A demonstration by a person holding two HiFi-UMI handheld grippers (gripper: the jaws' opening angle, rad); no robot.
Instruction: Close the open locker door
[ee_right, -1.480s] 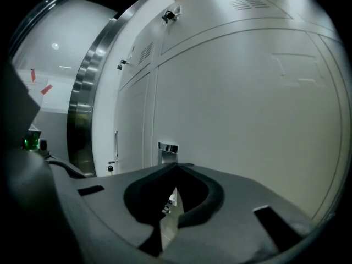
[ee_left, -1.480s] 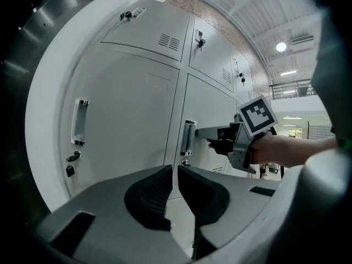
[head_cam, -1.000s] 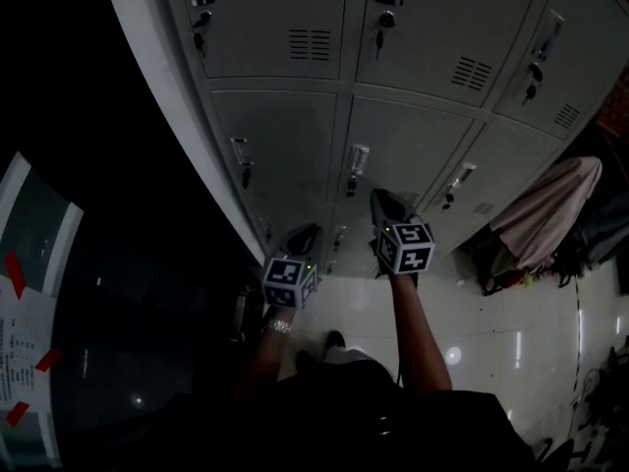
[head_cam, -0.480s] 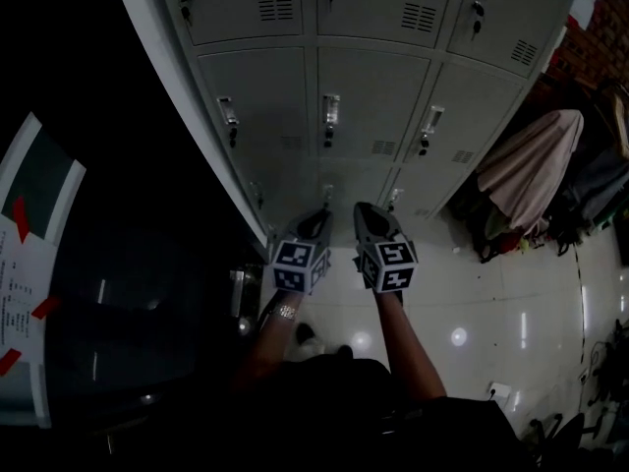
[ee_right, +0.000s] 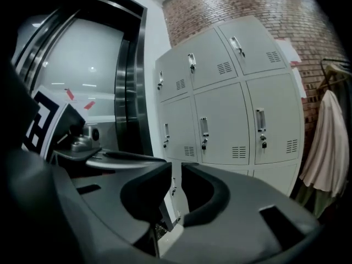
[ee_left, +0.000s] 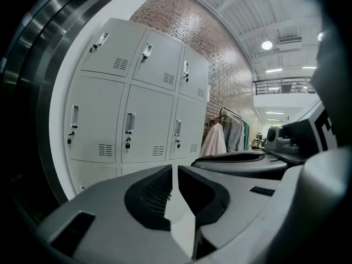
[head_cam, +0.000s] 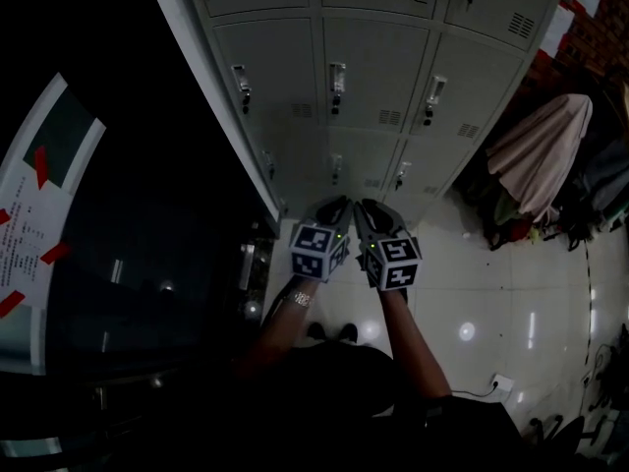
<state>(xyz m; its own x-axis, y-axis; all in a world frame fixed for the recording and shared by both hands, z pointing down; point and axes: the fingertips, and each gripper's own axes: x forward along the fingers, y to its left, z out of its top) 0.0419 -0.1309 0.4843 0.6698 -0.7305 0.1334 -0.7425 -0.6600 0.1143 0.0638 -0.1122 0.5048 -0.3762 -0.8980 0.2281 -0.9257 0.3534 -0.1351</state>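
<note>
We hold both grippers side by side, low in the middle of the head view, pointing at the lockers (head_cam: 295, 136) that fill the upper frame. Their doors (head_cam: 369, 67) run upright, and every one we see looks flush. None hangs open. The left gripper (ee_left: 174, 172) shows only a narrow slit between its jaws, with nothing in it. The right gripper (ee_right: 176, 172) is opening its jaws, also with nothing between them. We judge both about equally near the bottom row.

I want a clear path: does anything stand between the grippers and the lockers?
Nothing visible does. Only floor separates the lockers from the left gripper and the right gripper; the right's empty jaws are opening.
</note>
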